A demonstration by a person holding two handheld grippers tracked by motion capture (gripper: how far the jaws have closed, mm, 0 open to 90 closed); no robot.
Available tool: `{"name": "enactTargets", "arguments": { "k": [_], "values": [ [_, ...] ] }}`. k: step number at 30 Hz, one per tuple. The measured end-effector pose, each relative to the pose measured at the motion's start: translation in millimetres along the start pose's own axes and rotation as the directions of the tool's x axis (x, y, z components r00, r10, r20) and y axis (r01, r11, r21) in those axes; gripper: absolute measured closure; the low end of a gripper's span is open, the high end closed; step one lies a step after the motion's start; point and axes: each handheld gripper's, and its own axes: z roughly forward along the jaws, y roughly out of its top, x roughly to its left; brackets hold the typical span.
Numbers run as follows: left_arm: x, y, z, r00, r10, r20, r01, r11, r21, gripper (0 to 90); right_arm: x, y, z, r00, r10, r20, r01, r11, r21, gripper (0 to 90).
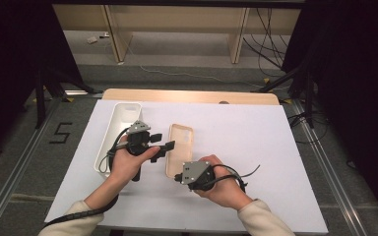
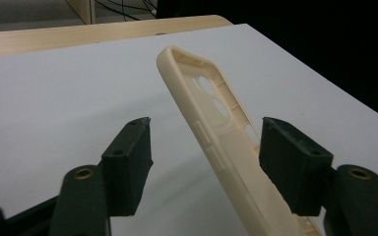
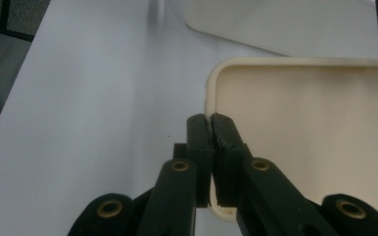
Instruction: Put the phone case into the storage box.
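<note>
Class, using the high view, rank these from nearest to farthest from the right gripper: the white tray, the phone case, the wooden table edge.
1. Phone case, at its jaws.
2. White tray, to the left.
3. Wooden table edge, at the far side.

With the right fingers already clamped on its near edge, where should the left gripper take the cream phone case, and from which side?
Probably the long side wall of the phone case, about mid-length, approached from the tray side. The case is tilted up on edge, with that thin wall standing between the open fingers of the left gripper; the right gripper pinches the near rim, so the middle stays free.
</note>
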Motion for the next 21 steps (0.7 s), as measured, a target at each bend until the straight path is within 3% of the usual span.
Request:
{"name": "enactTargets", "arguments": {
  "k": [11, 21],
  "values": [
    [3.8, -0.1, 2.1, 0.9994, -0.034, -0.001, 0.034, 0.9994, 0.010, 50.5, 7.0, 7.3, 2.6, 0.9996, -0.026, -0.009, 0.026, 1.000, 0.006, 88.2],
    [4.0, -0.4, -1.3, 0.9984, -0.056, -0.002, 0.056, 0.9984, -0.012, 68.3, 10.0, 9.7, 4.5, 0.9990, -0.040, -0.017, 0.041, 0.999, 0.017, 88.2]
  ]
}}
